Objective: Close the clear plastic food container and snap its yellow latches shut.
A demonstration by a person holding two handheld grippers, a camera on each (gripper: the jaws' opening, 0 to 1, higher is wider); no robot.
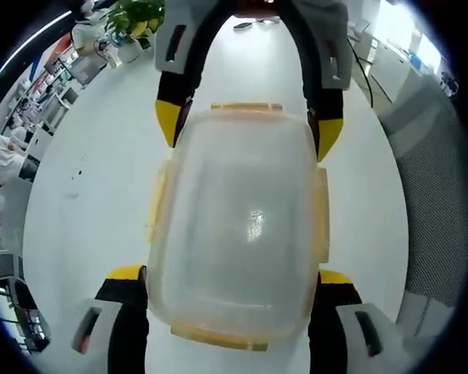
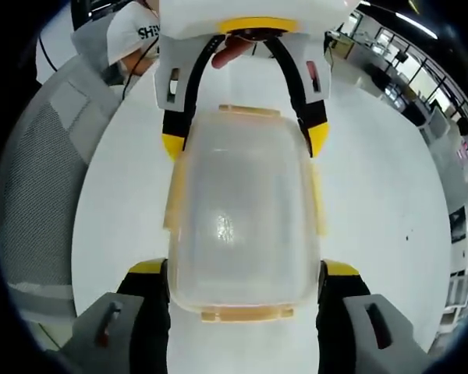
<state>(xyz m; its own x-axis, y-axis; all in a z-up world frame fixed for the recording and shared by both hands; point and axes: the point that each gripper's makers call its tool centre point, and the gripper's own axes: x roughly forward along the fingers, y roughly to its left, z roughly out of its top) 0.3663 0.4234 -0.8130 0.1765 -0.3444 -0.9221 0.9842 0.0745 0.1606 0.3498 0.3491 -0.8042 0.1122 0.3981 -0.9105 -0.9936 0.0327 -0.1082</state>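
Now clear container [image 1: 238, 226] with lid on, nothing inside, left tool [image 1: 232, 284] and right tool [image 2: 244, 276] clamped on its ends

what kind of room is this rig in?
Looks like an open-plan office or lab. A round white table holds the clear container, a mesh office chair stands beside it, and rows of desks with seated people and a potted plant fill the background.

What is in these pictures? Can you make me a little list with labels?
box: clear plastic container with lid on, lying on the white table
latches: yellow latches, around the lid's edges; snapped or not, cannot tell
left gripper: jaws on both sides of one end
right gripper: jaws on both sides of the other end
nearby: grey mesh chair
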